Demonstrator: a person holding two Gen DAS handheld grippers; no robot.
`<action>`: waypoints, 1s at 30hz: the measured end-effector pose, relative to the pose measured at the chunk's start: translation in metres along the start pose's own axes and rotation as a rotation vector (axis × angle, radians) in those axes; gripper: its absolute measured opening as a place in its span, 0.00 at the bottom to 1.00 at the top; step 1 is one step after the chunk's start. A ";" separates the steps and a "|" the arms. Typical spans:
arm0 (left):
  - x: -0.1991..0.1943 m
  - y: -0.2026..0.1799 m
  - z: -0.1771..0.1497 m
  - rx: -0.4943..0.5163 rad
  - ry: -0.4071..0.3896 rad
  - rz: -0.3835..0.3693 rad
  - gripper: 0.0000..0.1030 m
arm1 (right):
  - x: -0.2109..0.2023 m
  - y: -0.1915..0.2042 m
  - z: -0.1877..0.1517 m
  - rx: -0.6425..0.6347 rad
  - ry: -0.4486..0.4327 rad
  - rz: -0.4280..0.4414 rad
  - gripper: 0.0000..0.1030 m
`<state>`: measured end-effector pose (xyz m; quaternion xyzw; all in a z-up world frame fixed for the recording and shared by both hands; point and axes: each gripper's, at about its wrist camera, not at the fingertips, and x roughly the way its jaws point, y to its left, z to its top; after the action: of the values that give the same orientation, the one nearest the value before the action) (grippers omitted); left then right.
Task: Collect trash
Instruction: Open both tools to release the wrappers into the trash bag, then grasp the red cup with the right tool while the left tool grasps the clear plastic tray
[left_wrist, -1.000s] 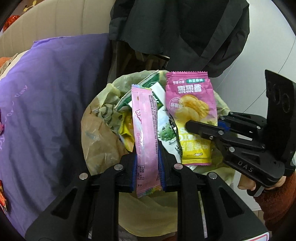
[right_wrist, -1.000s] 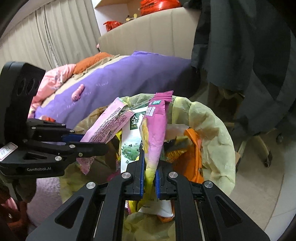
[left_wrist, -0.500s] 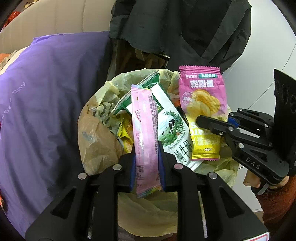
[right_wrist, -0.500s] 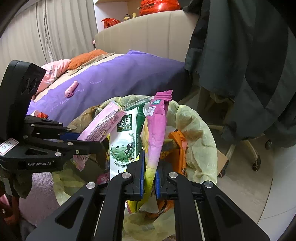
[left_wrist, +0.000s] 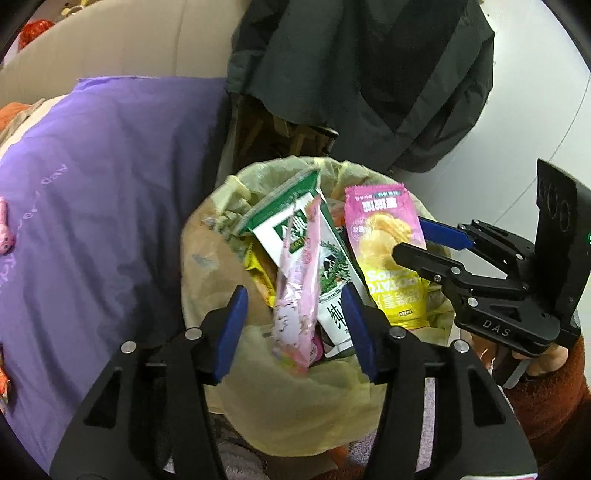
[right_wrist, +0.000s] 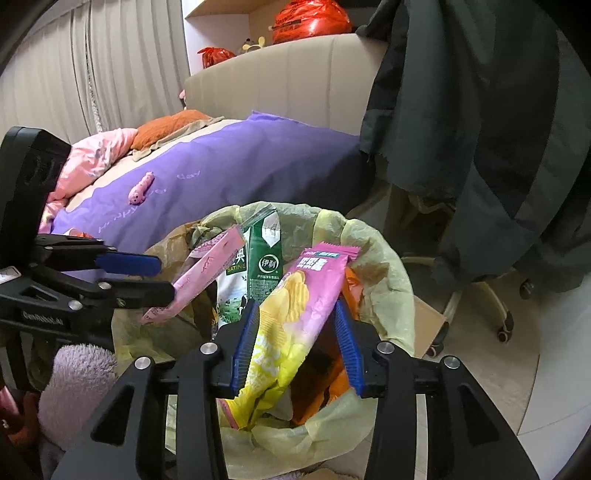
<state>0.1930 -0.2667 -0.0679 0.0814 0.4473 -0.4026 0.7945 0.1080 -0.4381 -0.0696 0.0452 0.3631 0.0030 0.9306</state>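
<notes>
A bedroom is shown, with a bed under a purple cover (right_wrist: 236, 162) and a dark coat (left_wrist: 369, 74) hung behind a trash bin lined with a yellowish bag (left_wrist: 288, 406). The bin is seen heaped with wrappers. A long pink wrapper (left_wrist: 297, 295) is seen between the spread fingers of the left claw (left_wrist: 293, 325), touching neither blue pad, its lower end blurred above the heap; in the right wrist view it leans out over the bin's edge beside that claw (right_wrist: 155, 280). A pink and yellow chip packet (right_wrist: 291, 317) lies tilted between the parted fingers of the right claw (right_wrist: 295, 339), its lower end down in the bag; whether the left pad is touched cannot be told. Behind both, a green and white milk carton (right_wrist: 258, 273) is stood upright in the trash. A small pink toy (right_wrist: 142, 187) is left on the cover, well apart from the bin.
</notes>
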 end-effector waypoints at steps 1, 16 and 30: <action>-0.007 0.001 -0.001 -0.008 -0.016 0.018 0.49 | -0.002 0.001 0.000 -0.003 -0.005 -0.006 0.39; -0.144 0.053 -0.059 -0.085 -0.279 0.234 0.51 | -0.062 0.056 0.023 -0.065 -0.195 0.060 0.54; -0.264 0.184 -0.182 -0.381 -0.344 0.515 0.53 | -0.028 0.211 0.041 -0.290 -0.105 0.286 0.55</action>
<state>0.1339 0.0935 -0.0119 -0.0272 0.3387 -0.1068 0.9344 0.1206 -0.2321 -0.0021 -0.0379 0.3000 0.1851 0.9351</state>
